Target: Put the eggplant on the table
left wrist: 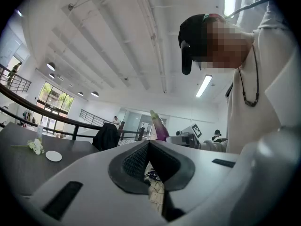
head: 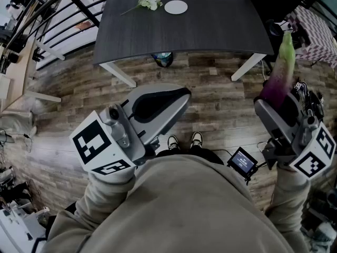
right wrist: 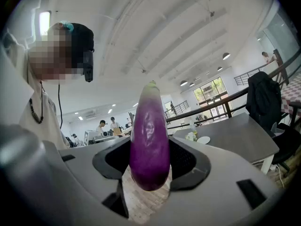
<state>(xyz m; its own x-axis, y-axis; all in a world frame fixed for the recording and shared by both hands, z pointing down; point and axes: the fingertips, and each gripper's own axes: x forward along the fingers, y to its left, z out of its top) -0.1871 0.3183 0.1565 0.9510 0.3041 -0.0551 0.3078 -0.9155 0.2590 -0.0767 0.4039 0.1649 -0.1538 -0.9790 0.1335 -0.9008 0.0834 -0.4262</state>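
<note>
- Eggplant (right wrist: 149, 135), purple with a pale green tip, stands upright in the right gripper (head: 278, 109), whose jaws are clamped on its lower end; it is held in the air, well short of the table (head: 210, 30).
- Left gripper (head: 181, 96) points level, its jaws closed together with nothing between them.
- Dark grey table on white legs carries a small white plate (head: 176, 7) and, just beside it, a sprig of white flowers (head: 150, 2).
- Wood-plank floor (head: 210, 99) lies between the person and the table, and a dark round object (head: 162, 59) sits under the table's near edge.
- The person's shoes (head: 184, 140) show between the two grippers, with a small lit screen (head: 243, 162) near the right one.
- A black jacket (right wrist: 263, 98) hangs over a chair beside the table.
- Black-and-white square markers (head: 95, 141) cover each gripper's cube.
</note>
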